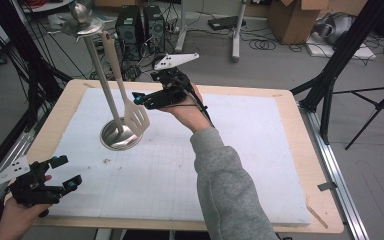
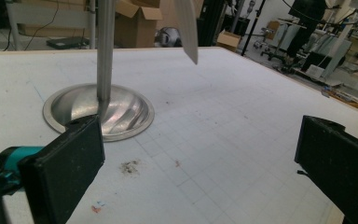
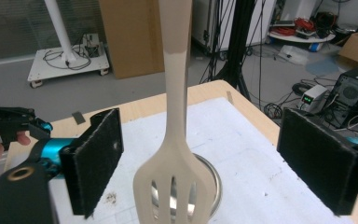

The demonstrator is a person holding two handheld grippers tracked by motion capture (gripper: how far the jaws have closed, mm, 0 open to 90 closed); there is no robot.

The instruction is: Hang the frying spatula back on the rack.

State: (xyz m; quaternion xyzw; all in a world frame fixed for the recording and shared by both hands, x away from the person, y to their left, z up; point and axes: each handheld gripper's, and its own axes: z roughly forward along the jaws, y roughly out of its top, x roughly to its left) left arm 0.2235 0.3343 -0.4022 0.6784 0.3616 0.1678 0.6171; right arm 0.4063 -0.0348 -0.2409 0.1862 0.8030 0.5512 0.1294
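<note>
The spatula [image 1: 130,102] hung from the tall metal stand [image 1: 107,95] on the counter [image 1: 290,210]. The right gripper [image 1: 150,97] had its fingers wide around it, not touching. The left gripper [image 1: 62,175] waited nearby, fingers wide, holding nothing.

No legible text or labels.

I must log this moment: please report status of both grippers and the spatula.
Right gripper open, jaws wide on both sides of spatula, not touching. Spatula hangs from stand, blade over its base. Left gripper open, near table edge. Nothing in the way.
</note>
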